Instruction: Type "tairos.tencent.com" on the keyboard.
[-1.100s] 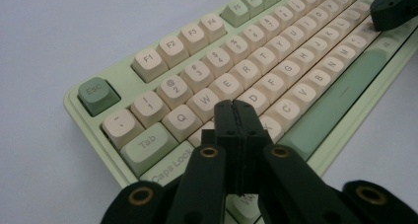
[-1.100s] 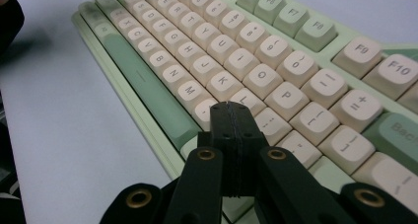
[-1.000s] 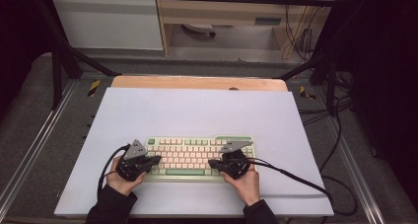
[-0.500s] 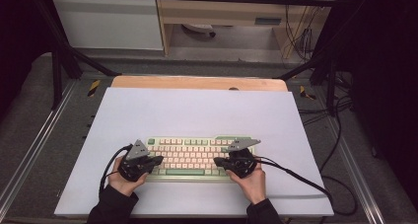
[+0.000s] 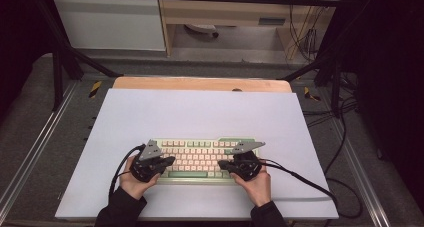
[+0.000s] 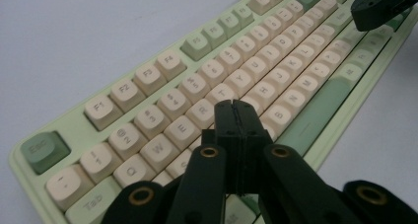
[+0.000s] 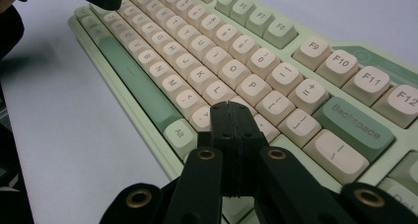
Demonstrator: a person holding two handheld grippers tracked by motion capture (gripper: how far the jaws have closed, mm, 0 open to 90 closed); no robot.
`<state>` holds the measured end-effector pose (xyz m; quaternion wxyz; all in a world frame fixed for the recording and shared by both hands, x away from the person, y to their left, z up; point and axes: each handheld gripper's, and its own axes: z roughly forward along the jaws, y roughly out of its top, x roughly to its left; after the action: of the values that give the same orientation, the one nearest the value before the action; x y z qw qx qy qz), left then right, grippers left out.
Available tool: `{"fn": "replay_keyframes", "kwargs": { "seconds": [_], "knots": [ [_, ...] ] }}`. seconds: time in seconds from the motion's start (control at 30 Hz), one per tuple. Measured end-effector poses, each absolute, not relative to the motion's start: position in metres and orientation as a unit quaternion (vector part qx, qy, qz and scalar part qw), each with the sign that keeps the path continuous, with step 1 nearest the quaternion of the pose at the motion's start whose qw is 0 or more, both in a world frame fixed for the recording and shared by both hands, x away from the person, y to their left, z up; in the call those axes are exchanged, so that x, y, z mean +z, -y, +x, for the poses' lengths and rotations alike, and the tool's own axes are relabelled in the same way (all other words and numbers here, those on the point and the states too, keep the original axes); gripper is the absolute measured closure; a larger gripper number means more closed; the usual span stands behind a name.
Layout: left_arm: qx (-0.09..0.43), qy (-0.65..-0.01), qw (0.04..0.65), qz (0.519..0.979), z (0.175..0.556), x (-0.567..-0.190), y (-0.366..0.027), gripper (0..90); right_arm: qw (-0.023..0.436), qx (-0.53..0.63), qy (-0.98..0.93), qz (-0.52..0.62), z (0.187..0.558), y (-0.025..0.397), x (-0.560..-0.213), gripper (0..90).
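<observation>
A pale green keyboard [image 5: 200, 158] with cream keys lies on the white table top near the front edge. My left gripper [image 5: 169, 161] hovers over its left end, held by a hand. In the left gripper view the left gripper [image 6: 235, 105] has its jaws pressed together, empty, above the keyboard [image 6: 148, 81] around the letter rows. My right gripper [image 5: 223, 164] is over the right half. In the right gripper view the right gripper [image 7: 230, 107] is also shut on nothing, above the keyboard [image 7: 276, 36] near the punctuation keys right of L.
The white table top [image 5: 200, 112] stretches behind and beside the keyboard, with a wooden strip [image 5: 200, 83] at its back edge. Black cables [image 5: 305, 182] trail off to the right. Metal rails [image 5: 35, 147] flank the table.
The right gripper has shifted slightly to the right and turned a little over the keyboard. The left gripper has barely moved.
</observation>
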<state>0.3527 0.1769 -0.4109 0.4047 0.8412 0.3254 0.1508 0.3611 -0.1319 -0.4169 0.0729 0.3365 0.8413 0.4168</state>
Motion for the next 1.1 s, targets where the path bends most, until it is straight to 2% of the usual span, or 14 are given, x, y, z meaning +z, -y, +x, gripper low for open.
{"fn": "replay_keyframes", "kwargs": {
  "seconds": [0.4,1.1],
  "knots": [
    [0.149,-0.315,0.399,0.848,0.365,-0.410,-0.149,90.0,0.072,0.418,-0.841,0.336,0.360,0.132,-0.416,90.0],
    [0.153,-0.332,0.384,0.848,0.382,-0.426,-0.143,90.0,0.070,0.418,-0.842,0.335,0.360,0.132,-0.417,90.0]
  ]
}}
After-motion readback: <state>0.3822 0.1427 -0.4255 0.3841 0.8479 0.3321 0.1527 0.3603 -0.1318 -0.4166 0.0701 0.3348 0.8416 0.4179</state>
